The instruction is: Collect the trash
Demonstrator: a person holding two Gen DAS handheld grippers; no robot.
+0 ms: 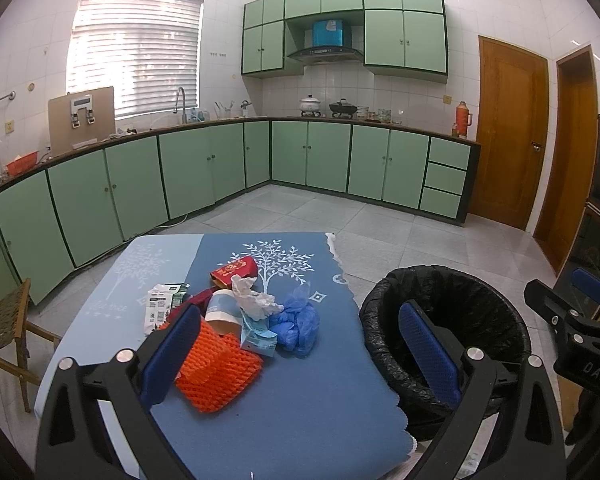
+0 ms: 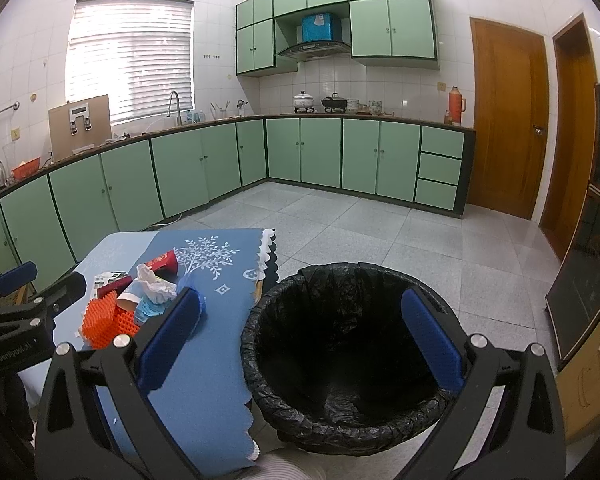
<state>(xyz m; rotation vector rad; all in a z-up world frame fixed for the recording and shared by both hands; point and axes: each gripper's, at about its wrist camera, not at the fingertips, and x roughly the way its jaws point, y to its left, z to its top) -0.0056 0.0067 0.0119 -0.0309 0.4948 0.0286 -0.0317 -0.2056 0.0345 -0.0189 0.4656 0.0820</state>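
We are holding the left gripper (image 1: 300, 344) and the right gripper (image 2: 300, 336) wide open and empty. The trash pile (image 1: 244, 316) is lying at twelve o'clock of the left gripper, the bin (image 2: 340, 360) at its three o'clock; the light tissue (image 1: 256, 298) is risking to slip off.

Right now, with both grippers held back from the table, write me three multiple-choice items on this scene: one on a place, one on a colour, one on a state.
1. Where does the trash bin stand?
A. on the counter
B. on the floor by the table's right edge
C. under the window

2. What colour is the foam net at the near side of the trash pile?
A. orange
B. green
C. white

3. How do the left gripper and the right gripper stand?
A. both shut on trash
B. one holds a tissue
C. both open, holding nothing

Answers: 1 B, the bin sits beside the blue tablecloth. 2 A, the mesh is bright orange. 3 C, each pair of blue pads is spread wide with nothing between.
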